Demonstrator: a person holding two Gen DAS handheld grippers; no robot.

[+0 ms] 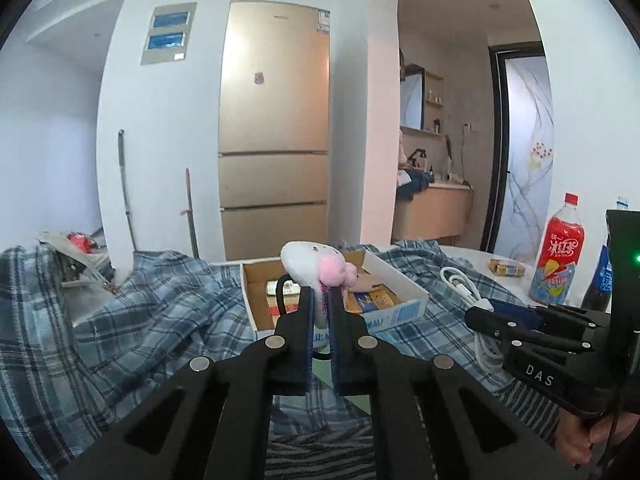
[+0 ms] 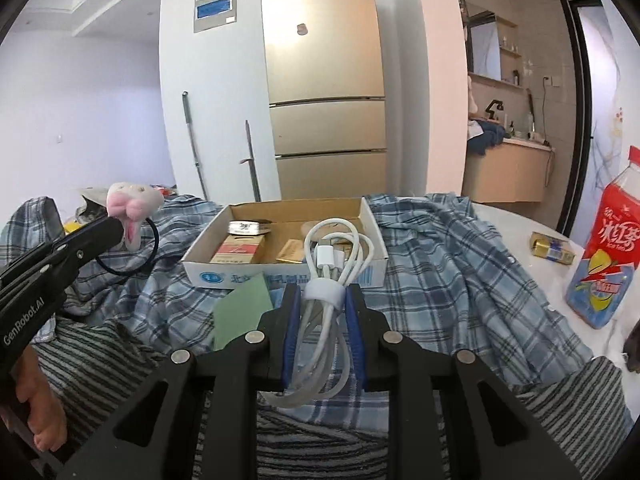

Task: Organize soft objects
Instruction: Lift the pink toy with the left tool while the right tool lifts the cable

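Observation:
My left gripper point(image 1: 322, 293) is shut on a small white and pink plush toy point(image 1: 310, 266) with a black elastic loop, held up above the plaid cloth point(image 1: 160, 312). In the right wrist view the same plush toy point(image 2: 134, 204) sticks out of the left gripper point(image 2: 116, 226) at the far left. My right gripper point(image 2: 322, 296) is shut on a coiled white cable point(image 2: 334, 252) bound with a white strap, in front of the shallow cardboard box point(image 2: 288, 278). From the left wrist view the right gripper point(image 1: 476, 316) sits at the right with the white cable point(image 1: 464, 286) in it.
The cardboard box point(image 1: 404, 310) holds small packets and a red pack. A red drink bottle point(image 2: 604, 256) and a dark bottle point(image 1: 600, 280) stand at the right on the white table point(image 2: 520, 220), near a small yellow pack point(image 2: 554, 248). A green card point(image 2: 244, 308) lies on striped fabric point(image 2: 120, 360).

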